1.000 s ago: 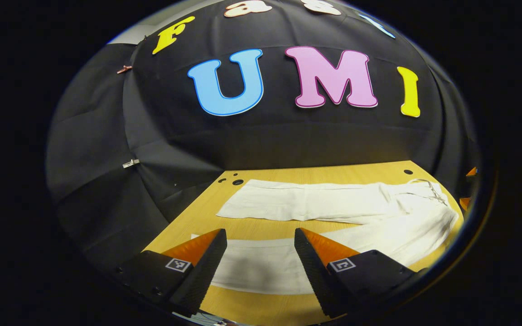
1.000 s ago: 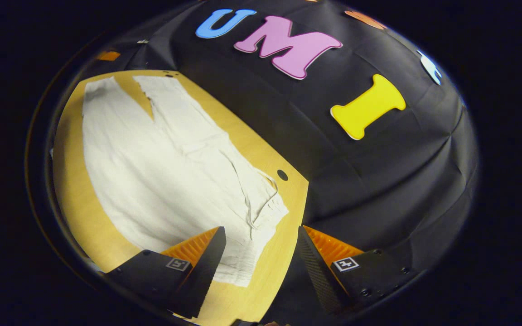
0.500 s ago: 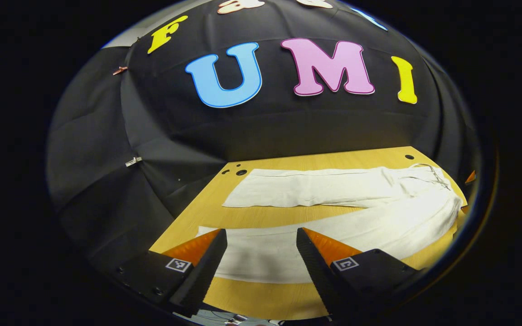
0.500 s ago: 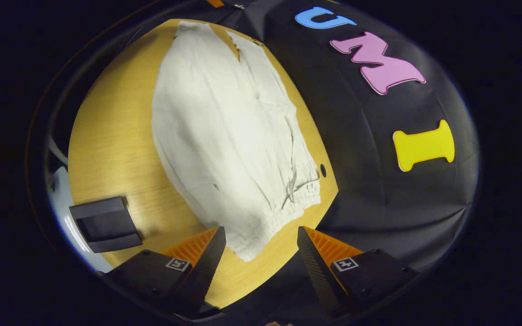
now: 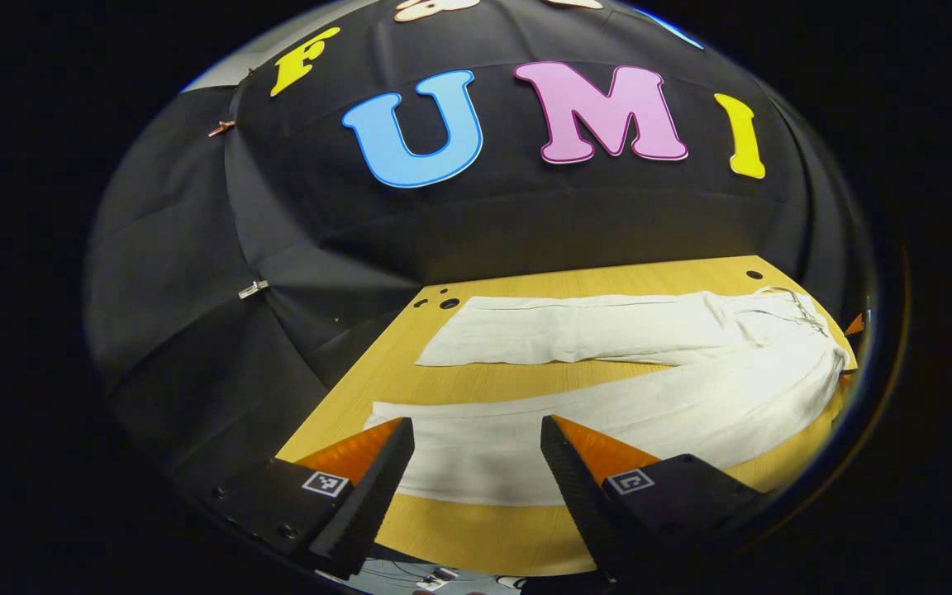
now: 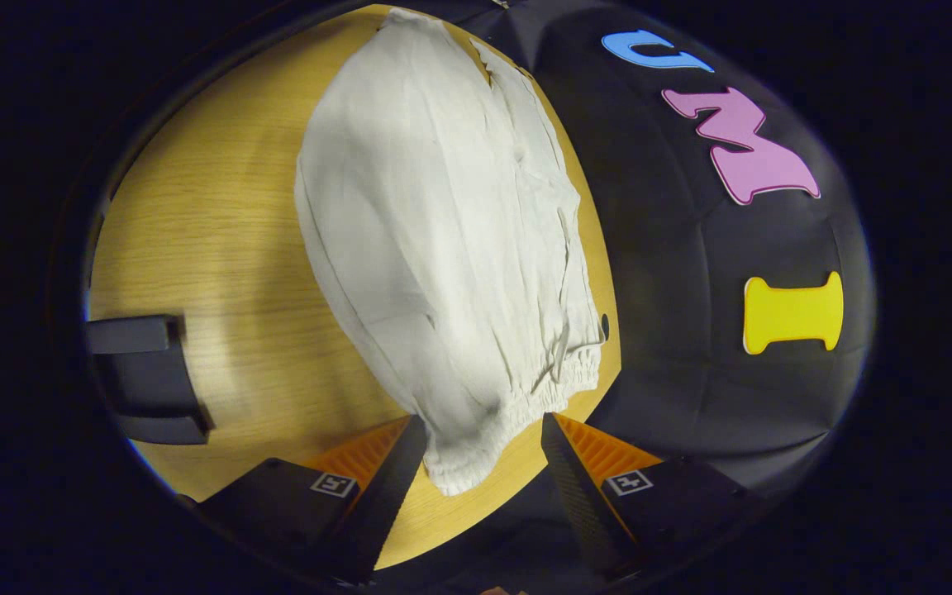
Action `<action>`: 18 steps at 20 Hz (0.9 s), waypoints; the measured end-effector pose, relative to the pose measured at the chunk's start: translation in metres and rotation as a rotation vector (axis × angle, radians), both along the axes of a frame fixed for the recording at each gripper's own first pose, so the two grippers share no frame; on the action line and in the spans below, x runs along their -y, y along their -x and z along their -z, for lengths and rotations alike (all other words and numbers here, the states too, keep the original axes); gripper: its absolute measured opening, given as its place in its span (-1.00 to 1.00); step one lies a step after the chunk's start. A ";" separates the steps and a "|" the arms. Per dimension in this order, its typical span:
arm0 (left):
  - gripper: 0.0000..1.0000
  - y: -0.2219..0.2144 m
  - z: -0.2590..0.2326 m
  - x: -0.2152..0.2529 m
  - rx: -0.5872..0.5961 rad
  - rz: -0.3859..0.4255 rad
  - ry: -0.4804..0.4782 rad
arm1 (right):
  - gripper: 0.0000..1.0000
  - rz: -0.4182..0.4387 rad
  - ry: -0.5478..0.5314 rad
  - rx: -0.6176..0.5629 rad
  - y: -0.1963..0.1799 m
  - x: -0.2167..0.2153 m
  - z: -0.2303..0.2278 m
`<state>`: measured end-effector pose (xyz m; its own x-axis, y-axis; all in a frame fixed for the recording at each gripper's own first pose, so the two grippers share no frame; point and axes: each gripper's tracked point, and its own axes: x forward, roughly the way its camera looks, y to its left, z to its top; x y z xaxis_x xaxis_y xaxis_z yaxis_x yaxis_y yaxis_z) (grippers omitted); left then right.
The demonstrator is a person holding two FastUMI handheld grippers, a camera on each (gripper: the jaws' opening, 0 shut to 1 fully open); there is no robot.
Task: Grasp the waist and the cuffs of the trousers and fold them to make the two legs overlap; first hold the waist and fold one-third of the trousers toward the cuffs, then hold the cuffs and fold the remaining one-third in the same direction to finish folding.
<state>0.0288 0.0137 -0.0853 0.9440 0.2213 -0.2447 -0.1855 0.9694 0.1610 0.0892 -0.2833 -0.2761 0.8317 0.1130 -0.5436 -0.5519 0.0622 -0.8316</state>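
Note:
White trousers [image 5: 633,388] lie flat on the wooden table [image 5: 476,541], legs spread apart in a narrow V. In the left gripper view the near leg's cuff [image 5: 476,463] lies between and beyond my open left gripper [image 5: 476,463], which hovers over it. The far leg [image 5: 575,330] runs toward the back wall, and the waist with its drawstring [image 5: 798,310] is at the right. In the right gripper view the elastic waist [image 6: 517,413] sits just ahead of my open right gripper [image 6: 480,463], its near corner [image 6: 459,475] between the fingers.
The table [image 6: 220,248] ends at the black cloth wall behind and to the right. A dark object [image 6: 145,380] rests at the left edge of the right gripper view. Small holes [image 5: 443,303] mark the table's far left corner.
The right gripper has swung round and closed in on the waist, so its corner now lies between the fingers. The left gripper has drawn slightly back, showing more of the near cuff.

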 end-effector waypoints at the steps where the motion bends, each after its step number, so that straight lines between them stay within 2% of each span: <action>1: 0.95 0.001 0.003 -0.002 -0.002 -0.005 0.000 | 0.87 -0.006 0.017 0.013 -0.003 -0.002 -0.001; 4: 0.95 0.005 0.017 -0.007 -0.031 -0.017 0.015 | 0.82 -0.007 0.035 -0.015 -0.010 -0.004 0.007; 6: 0.95 0.009 0.029 -0.014 -0.054 -0.025 0.005 | 0.54 -0.004 0.038 -0.043 -0.014 -0.004 0.010; 7: 0.95 0.010 0.033 -0.019 -0.057 -0.028 -0.010 | 0.53 0.001 0.037 -0.065 -0.011 -0.004 0.012; 8: 0.96 0.011 0.038 -0.023 -0.066 -0.026 -0.028 | 0.42 0.004 0.034 -0.091 -0.010 -0.005 0.015; 9: 0.95 0.014 0.045 -0.028 -0.084 -0.025 -0.047 | 0.29 0.010 0.036 -0.138 -0.005 -0.005 0.022; 10: 0.95 0.016 0.052 -0.033 -0.099 -0.021 -0.060 | -0.06 0.010 0.049 -0.156 -0.003 -0.003 0.023; 12: 0.95 0.018 0.067 -0.042 -0.140 -0.009 -0.066 | -0.55 -0.006 0.084 -0.174 -0.004 -0.005 0.027; 13: 0.94 0.020 0.075 -0.047 -0.160 -0.001 -0.068 | -0.58 0.002 0.092 -0.180 -0.003 -0.005 0.025; 14: 0.94 0.021 0.080 -0.056 -0.175 0.003 -0.072 | -0.73 0.009 0.080 -0.197 -0.012 0.009 0.036; 15: 0.94 0.021 0.087 -0.065 -0.193 0.009 -0.080 | -0.80 0.035 0.071 -0.226 0.001 -0.003 0.025; 16: 0.94 0.021 0.091 -0.076 -0.202 0.015 -0.109 | -0.86 0.055 0.047 -0.269 -0.002 -0.007 0.031; 18: 0.94 0.017 0.089 -0.118 -0.209 -0.001 -0.278 | -0.90 0.093 0.019 -0.340 -0.004 -0.008 0.029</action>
<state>0.0120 0.1312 -0.1742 0.8796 0.3074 -0.3630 -0.1215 0.8831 0.4533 0.0930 -0.2753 -0.3055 0.6088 0.0323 -0.7927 -0.7904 0.1111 -0.6025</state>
